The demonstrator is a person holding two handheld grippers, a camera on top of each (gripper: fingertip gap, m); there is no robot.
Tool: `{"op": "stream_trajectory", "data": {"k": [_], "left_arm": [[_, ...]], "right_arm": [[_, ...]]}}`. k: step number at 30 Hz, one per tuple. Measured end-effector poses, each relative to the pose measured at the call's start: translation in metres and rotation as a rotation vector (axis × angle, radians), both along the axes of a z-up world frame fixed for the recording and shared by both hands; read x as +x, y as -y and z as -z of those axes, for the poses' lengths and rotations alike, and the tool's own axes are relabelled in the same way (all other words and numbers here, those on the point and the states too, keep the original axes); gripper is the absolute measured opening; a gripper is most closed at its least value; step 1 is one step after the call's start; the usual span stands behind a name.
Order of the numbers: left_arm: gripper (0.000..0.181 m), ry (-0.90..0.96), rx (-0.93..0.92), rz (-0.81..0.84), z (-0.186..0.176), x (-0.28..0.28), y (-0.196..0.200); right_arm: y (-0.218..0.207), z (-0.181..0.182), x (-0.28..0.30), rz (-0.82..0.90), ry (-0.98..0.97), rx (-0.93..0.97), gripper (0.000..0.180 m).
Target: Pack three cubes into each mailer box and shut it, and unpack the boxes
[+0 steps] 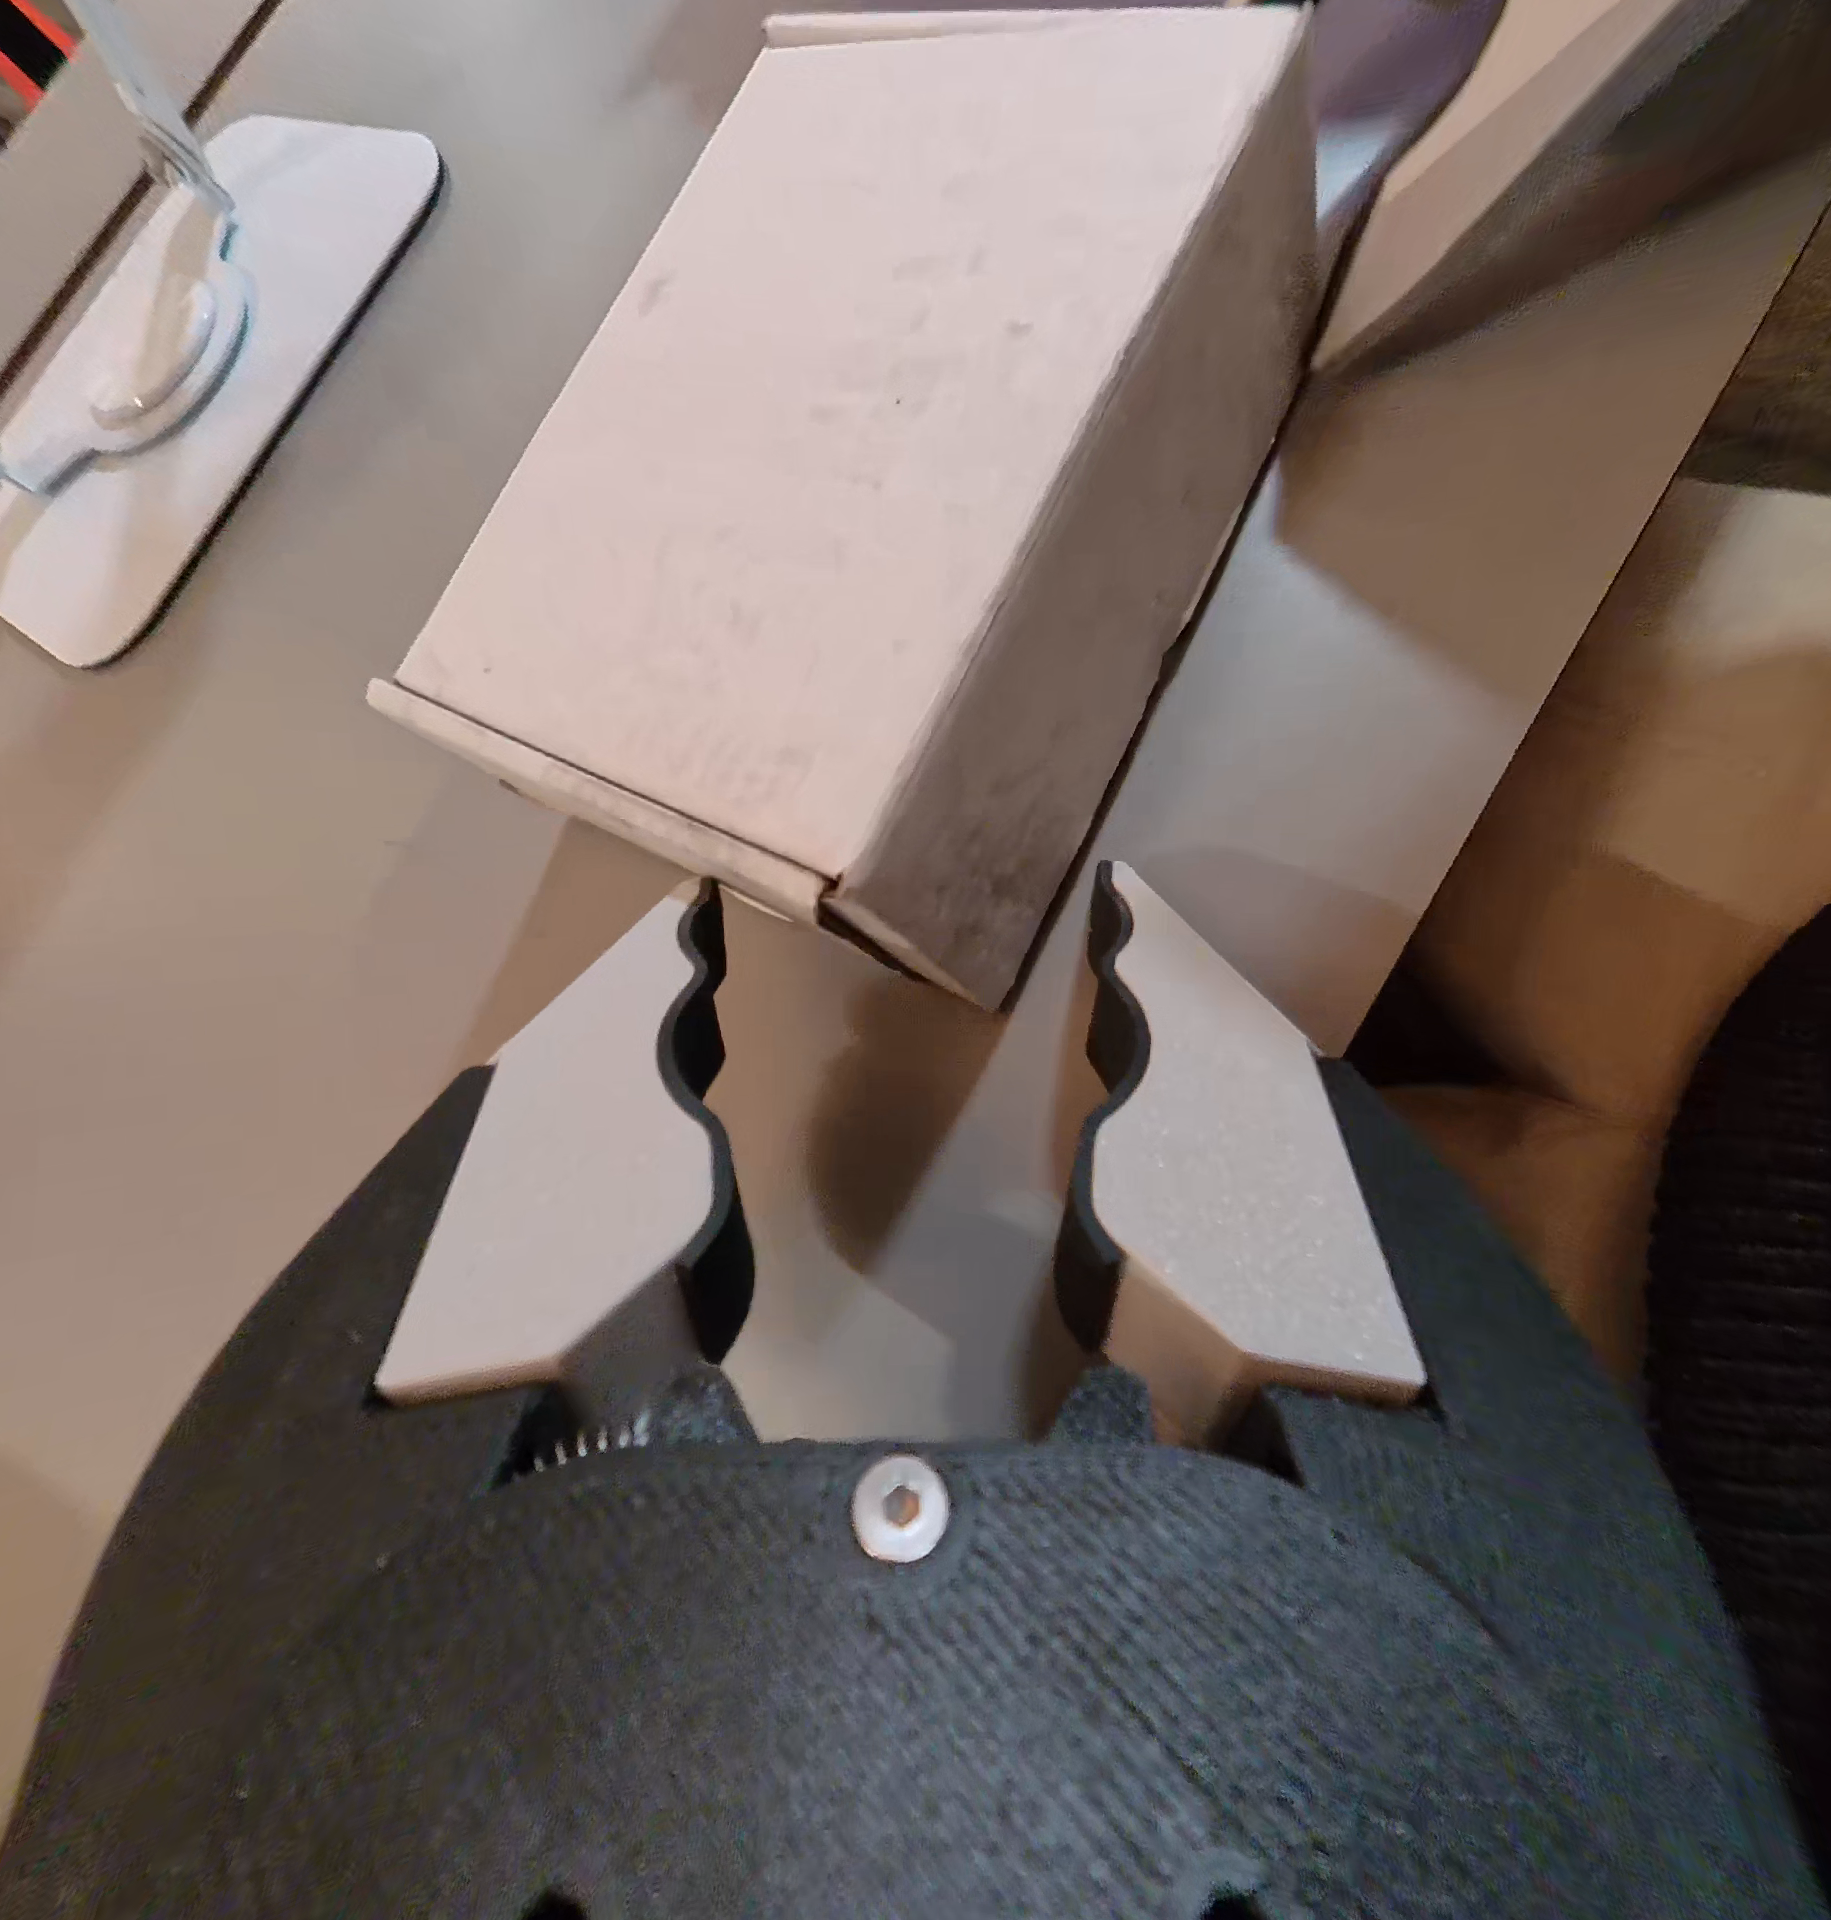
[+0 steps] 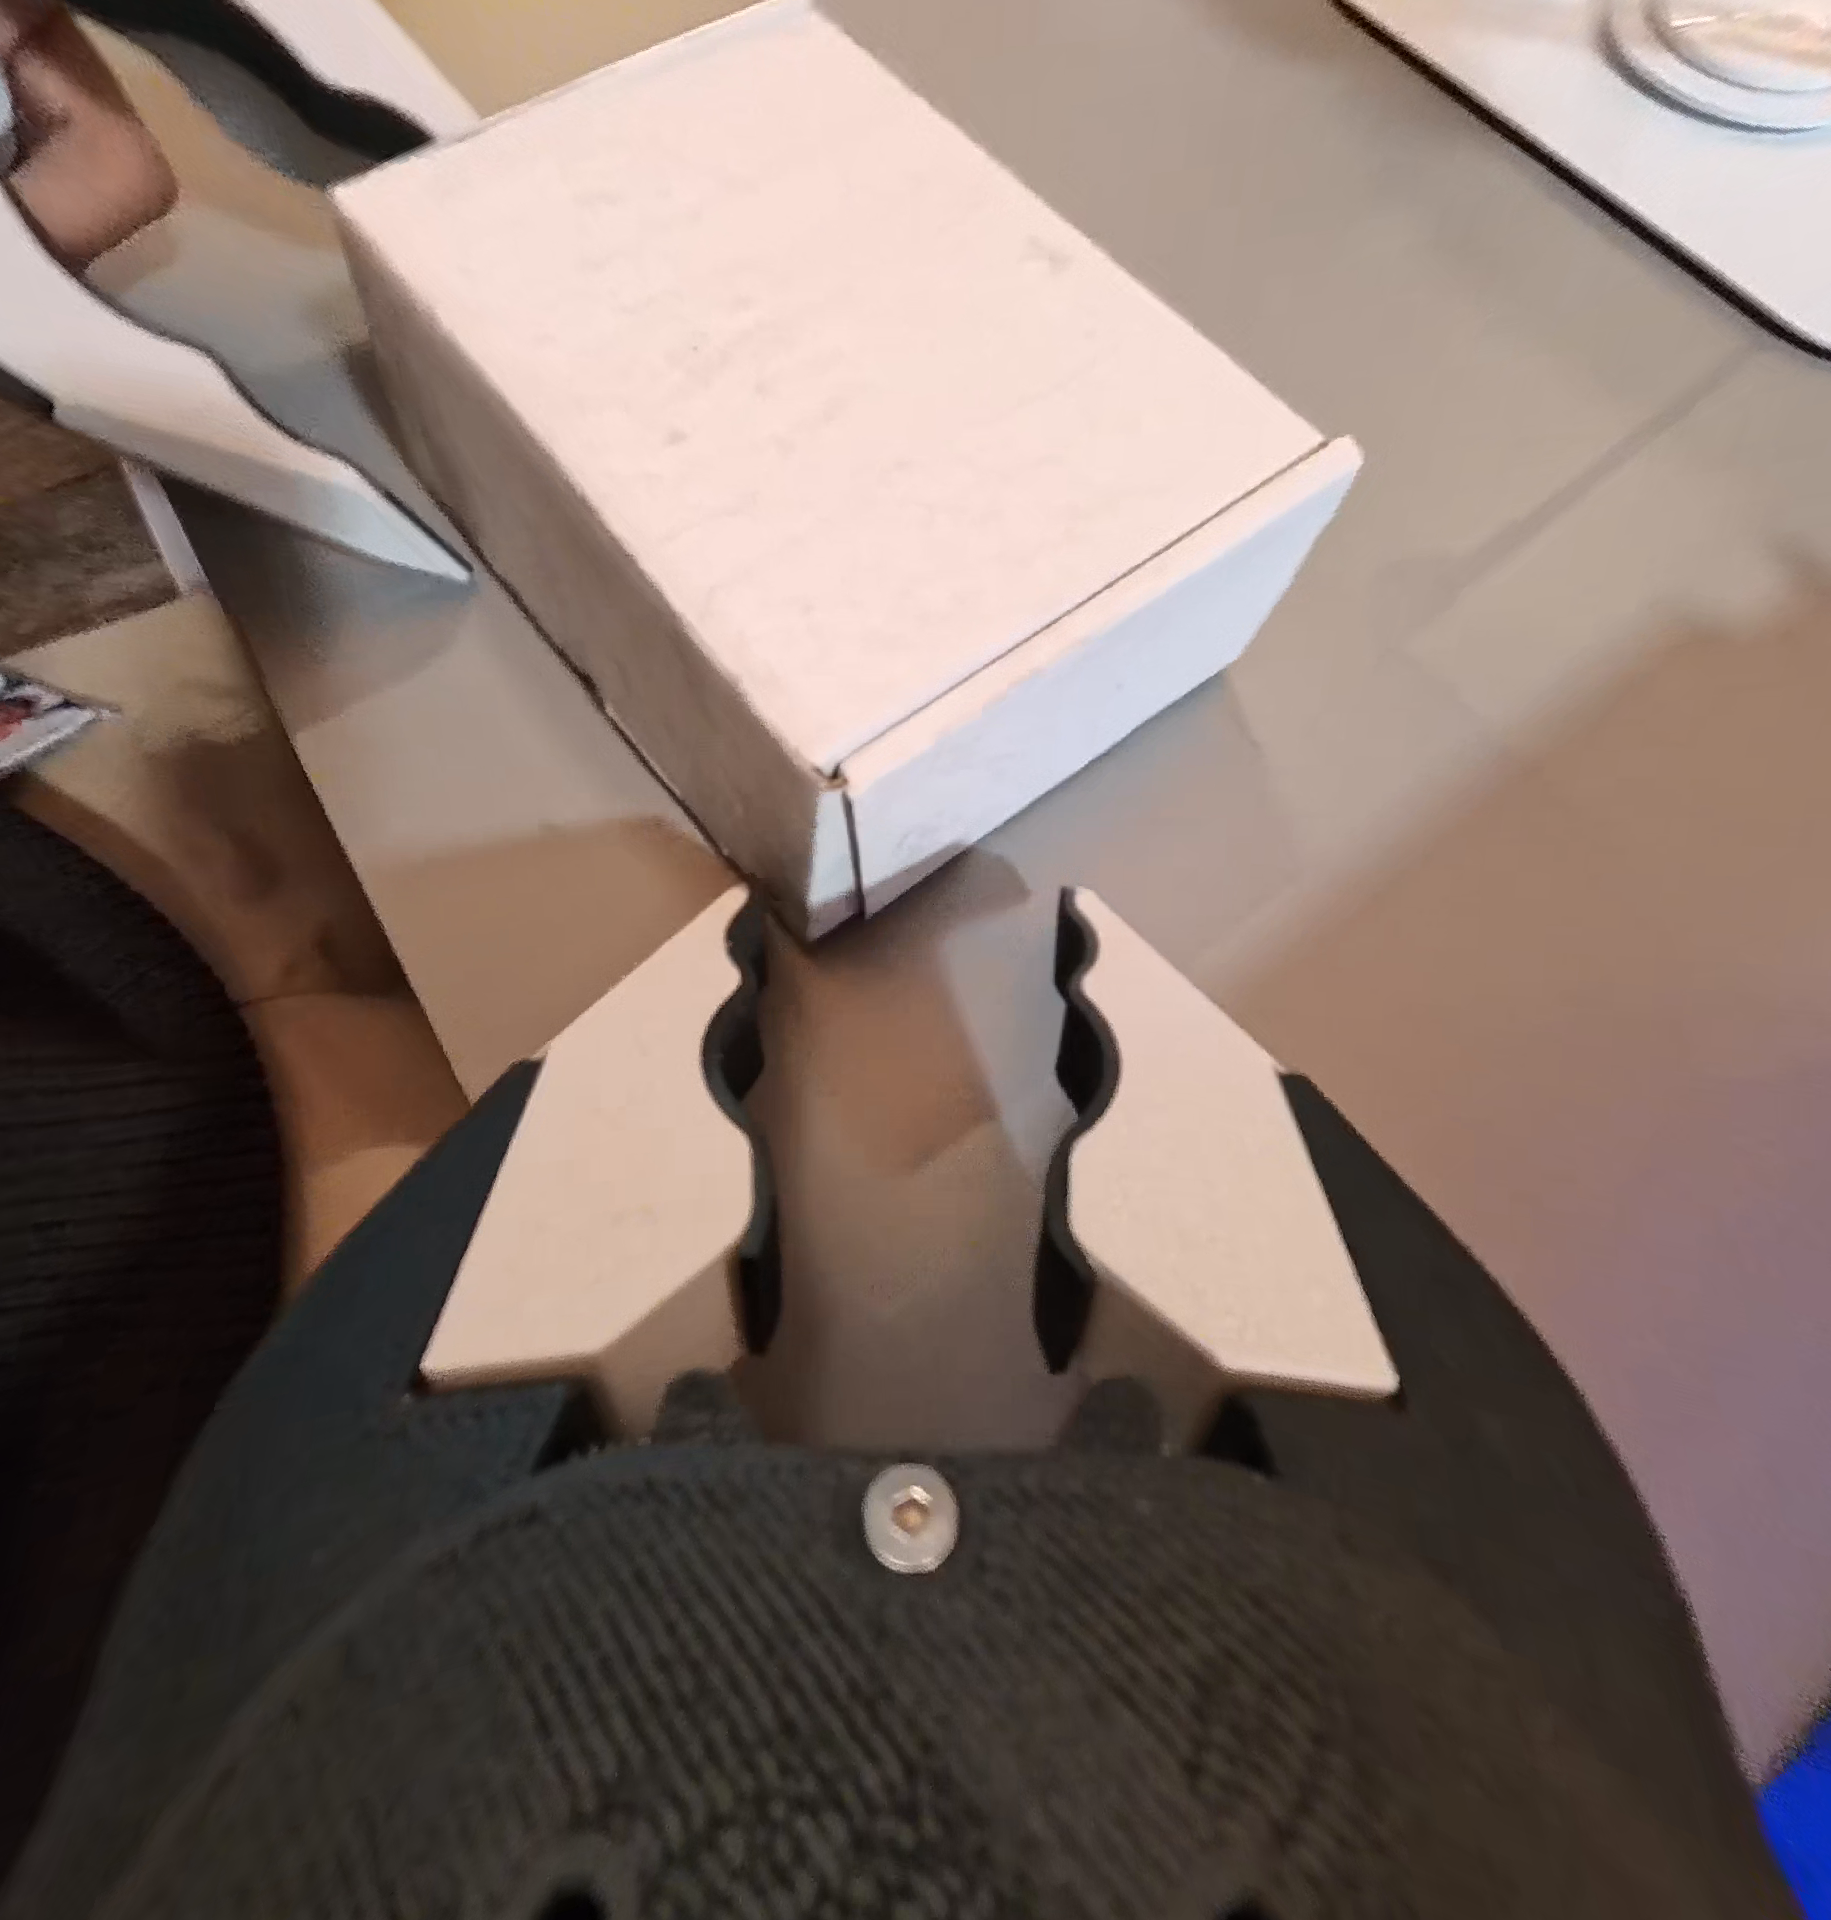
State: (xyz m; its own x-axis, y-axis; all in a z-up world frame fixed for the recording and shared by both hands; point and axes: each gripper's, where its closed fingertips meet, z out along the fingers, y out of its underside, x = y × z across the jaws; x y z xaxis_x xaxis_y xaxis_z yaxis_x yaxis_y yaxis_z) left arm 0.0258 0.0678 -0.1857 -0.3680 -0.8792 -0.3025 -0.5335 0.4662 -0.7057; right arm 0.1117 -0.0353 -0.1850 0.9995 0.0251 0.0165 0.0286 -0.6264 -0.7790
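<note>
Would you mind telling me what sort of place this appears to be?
Probably an office or lab desk: a smooth grey tabletop, a flat white stand base with a metal arm, and a shut white mailer box on it.

We've got both grippers spread wide and empty: left gripper (image 1: 906, 883) and right gripper (image 2: 906, 909), each angled down and forward.

No legible text, label, brand, number or sign appears in either view. The closed white mailer box (image 1: 869, 499) (image 2: 786, 499) bears only faint smudges. A small printed card (image 2: 12, 727) at the left edge of the right wrist view is too blurred to read.
</note>
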Motion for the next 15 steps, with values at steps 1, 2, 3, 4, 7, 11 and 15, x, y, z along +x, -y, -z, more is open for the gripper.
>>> {"op": "stream_trajectory", "data": {"k": [1,2,3,4,7,11,15], "left_arm": [[0.067,0.006,0.016,0.004,-0.001,0.0,0.002],[0.066,0.01,0.032,0.007,-0.001,0.0,0.003],[0.064,0.017,0.047,0.011,-0.001,0.001,0.005],[0.063,0.024,0.066,0.015,-0.002,0.001,0.006],[0.061,0.045,0.125,0.026,-0.003,0.001,0.008],[0.06,0.051,0.146,0.029,-0.004,0.0,0.009],[0.06,0.042,0.143,0.024,-0.004,0.0,0.009]], "right_arm": [[-0.001,-0.001,0.001,0.008,-0.019,0.009,0.053],[-0.002,-0.003,0.002,0.011,-0.04,0.017,0.055],[-0.003,-0.004,0.002,0.012,-0.057,0.024,0.056],[-0.004,-0.005,0.002,0.01,-0.07,0.03,0.058],[-0.008,-0.008,-0.001,-0.008,-0.086,0.043,0.057],[-0.011,-0.006,-0.003,-0.015,-0.059,0.038,0.057],[-0.011,-0.006,-0.003,-0.017,-0.065,0.038,0.057]]}}
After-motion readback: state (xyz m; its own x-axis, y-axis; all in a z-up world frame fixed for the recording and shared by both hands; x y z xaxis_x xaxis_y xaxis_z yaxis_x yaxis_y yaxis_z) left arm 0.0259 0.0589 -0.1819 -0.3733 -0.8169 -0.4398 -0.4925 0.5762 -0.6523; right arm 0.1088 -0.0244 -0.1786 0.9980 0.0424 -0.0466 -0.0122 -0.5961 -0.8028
